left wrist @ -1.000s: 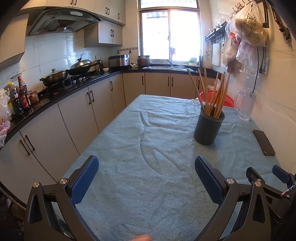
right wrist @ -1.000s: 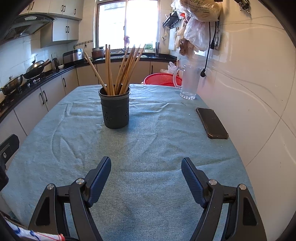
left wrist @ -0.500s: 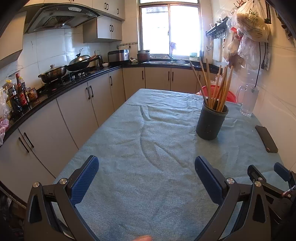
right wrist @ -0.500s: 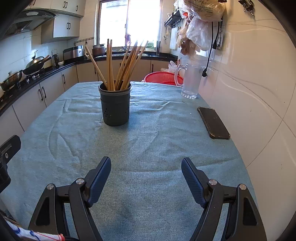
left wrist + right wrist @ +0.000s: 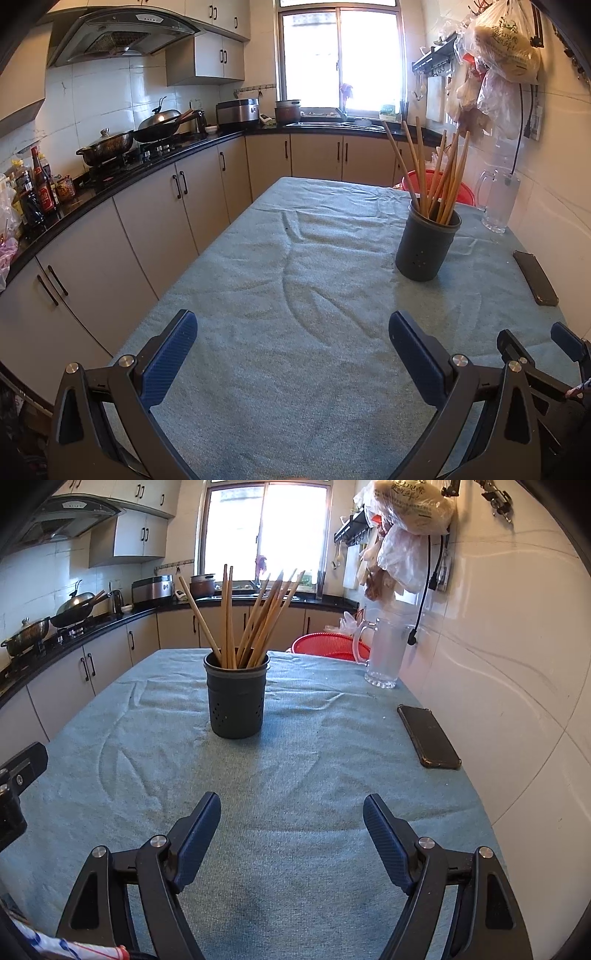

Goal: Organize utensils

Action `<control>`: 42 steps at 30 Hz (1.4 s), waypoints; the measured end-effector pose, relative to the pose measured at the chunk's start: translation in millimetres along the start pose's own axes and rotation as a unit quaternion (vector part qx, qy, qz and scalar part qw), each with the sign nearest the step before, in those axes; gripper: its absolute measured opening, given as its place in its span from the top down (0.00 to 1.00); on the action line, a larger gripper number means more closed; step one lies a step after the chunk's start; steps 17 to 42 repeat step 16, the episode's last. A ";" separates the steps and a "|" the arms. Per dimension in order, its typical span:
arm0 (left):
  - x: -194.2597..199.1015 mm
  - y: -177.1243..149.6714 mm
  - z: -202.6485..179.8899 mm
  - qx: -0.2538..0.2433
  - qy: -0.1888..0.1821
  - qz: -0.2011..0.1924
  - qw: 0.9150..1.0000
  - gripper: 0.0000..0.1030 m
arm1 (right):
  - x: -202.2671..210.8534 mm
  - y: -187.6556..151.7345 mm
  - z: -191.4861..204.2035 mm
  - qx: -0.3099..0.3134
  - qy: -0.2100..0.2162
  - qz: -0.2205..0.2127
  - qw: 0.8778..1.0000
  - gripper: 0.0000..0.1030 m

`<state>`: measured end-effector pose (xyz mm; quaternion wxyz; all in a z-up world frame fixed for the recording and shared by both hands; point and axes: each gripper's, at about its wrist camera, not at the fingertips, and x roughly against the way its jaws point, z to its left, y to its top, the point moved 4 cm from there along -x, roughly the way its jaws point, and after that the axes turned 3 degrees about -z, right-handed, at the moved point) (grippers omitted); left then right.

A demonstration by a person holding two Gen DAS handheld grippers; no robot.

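A dark grey perforated holder (image 5: 427, 243) (image 5: 236, 698) stands upright on the teal tablecloth, with several wooden chopsticks (image 5: 439, 173) (image 5: 245, 620) fanned out of its top. My left gripper (image 5: 291, 325) hovers open over the near cloth, well short of the holder, which lies ahead to its right. My right gripper (image 5: 291, 805) is open too, with nothing between its fingers and the holder straight ahead, slightly left. Part of the right gripper (image 5: 535, 343) shows at the left wrist view's lower right edge.
A black phone (image 5: 428, 736) (image 5: 535, 277) lies near the right wall. A glass mug (image 5: 384, 653) (image 5: 498, 203) and a red basket (image 5: 328, 646) stand at the table's far end. Cabinets and a stove counter (image 5: 110, 166) run along the left.
Both views have tipped slightly, so the holder sits a little lower and nearer in frame. Both grippers stay open and empty.
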<state>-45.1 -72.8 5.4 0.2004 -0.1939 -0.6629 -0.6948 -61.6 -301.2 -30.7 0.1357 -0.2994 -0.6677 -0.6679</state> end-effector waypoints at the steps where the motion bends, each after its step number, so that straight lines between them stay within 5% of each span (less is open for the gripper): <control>1: -0.1 0.0 -0.1 0.000 0.000 0.001 1.000 0.00 | -1.3 -0.2 -0.6 -0.001 0.000 0.002 1.000 0.19; 42: -4.4 -3.1 -9.7 -0.013 -0.009 0.006 1.000 0.00 | -10.7 -4.1 -3.3 -0.004 -0.001 0.028 1.000 0.19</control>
